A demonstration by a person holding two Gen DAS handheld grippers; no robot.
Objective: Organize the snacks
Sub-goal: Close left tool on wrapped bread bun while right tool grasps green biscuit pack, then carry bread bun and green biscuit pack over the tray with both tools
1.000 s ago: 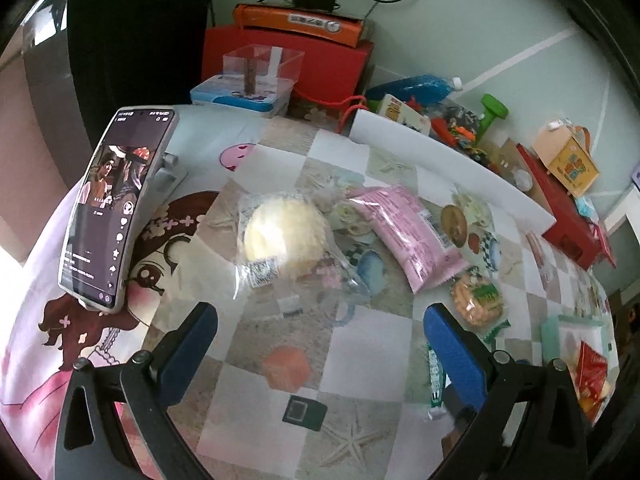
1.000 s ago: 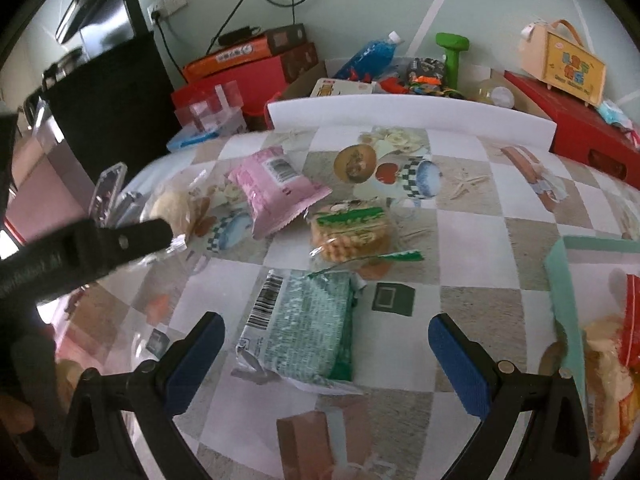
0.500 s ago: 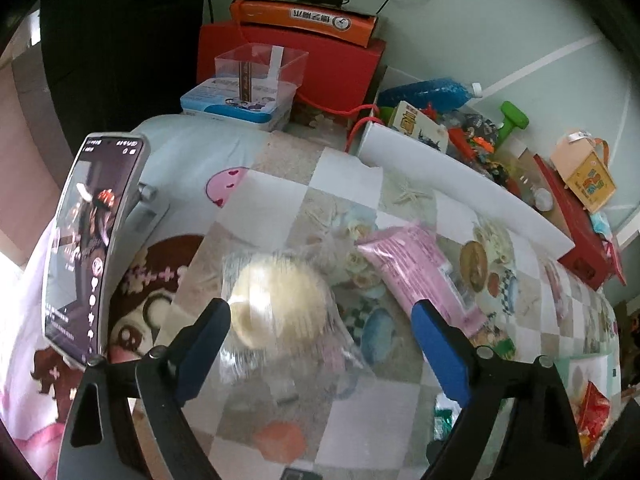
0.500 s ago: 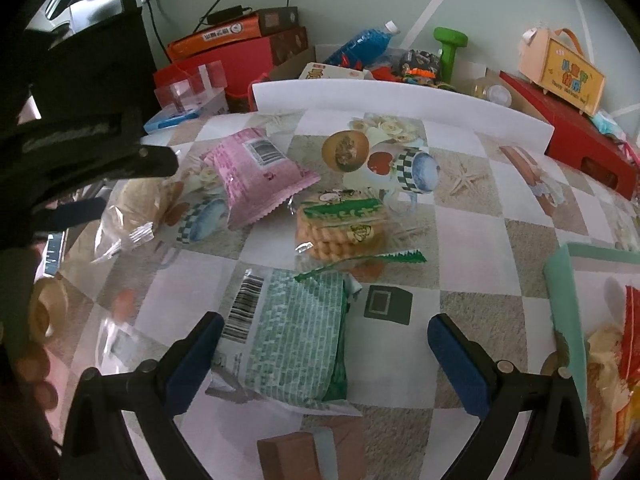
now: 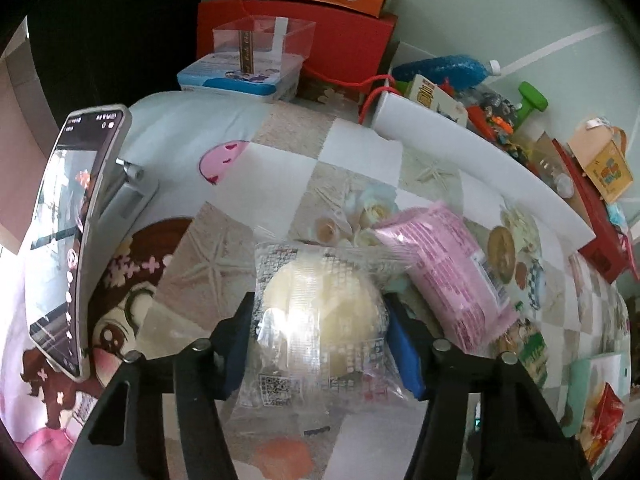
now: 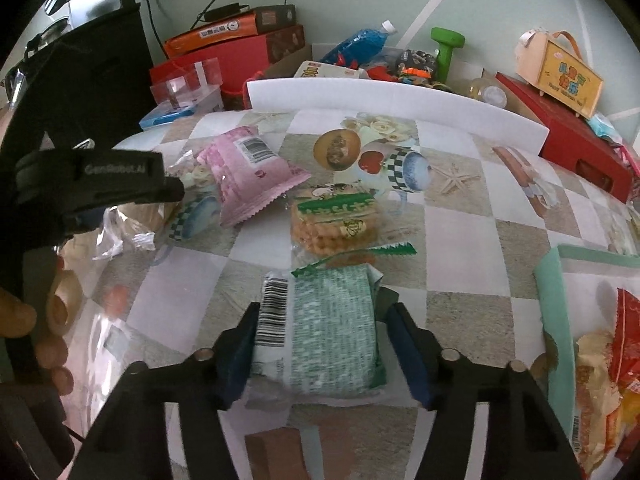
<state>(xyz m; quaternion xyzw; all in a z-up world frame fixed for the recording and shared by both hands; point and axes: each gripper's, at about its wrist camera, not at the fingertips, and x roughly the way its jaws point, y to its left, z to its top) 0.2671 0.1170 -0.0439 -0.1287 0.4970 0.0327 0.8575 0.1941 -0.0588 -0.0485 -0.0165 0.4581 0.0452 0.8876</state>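
A round pale bun in a clear wrapper (image 5: 320, 312) lies on the checked tablecloth between the blue pads of my left gripper (image 5: 320, 344). Its jaws are closing and both pads touch the wrapper's sides. In the right wrist view a green-and-white snack packet (image 6: 332, 328) with a barcode lies between the pads of my right gripper (image 6: 320, 348). Those jaws are closing too, and the pads meet the packet's edges. A pink packet (image 5: 444, 276) lies just right of the bun. A packet of round biscuits (image 6: 336, 224) sits right behind the green one.
A phone on a stand (image 5: 68, 240) rises at the left of the bun. A mint-green tray (image 6: 552, 312) with red and yellow snack bags is at the right. A white foam board (image 6: 400, 100) lines the table's far edge, with boxes and bottles behind. A hand (image 6: 52, 320) is at the left.
Both grippers went from wide open to closed in on their packets. The left one moved forward and down over the bun; the right one stayed over the green packet.
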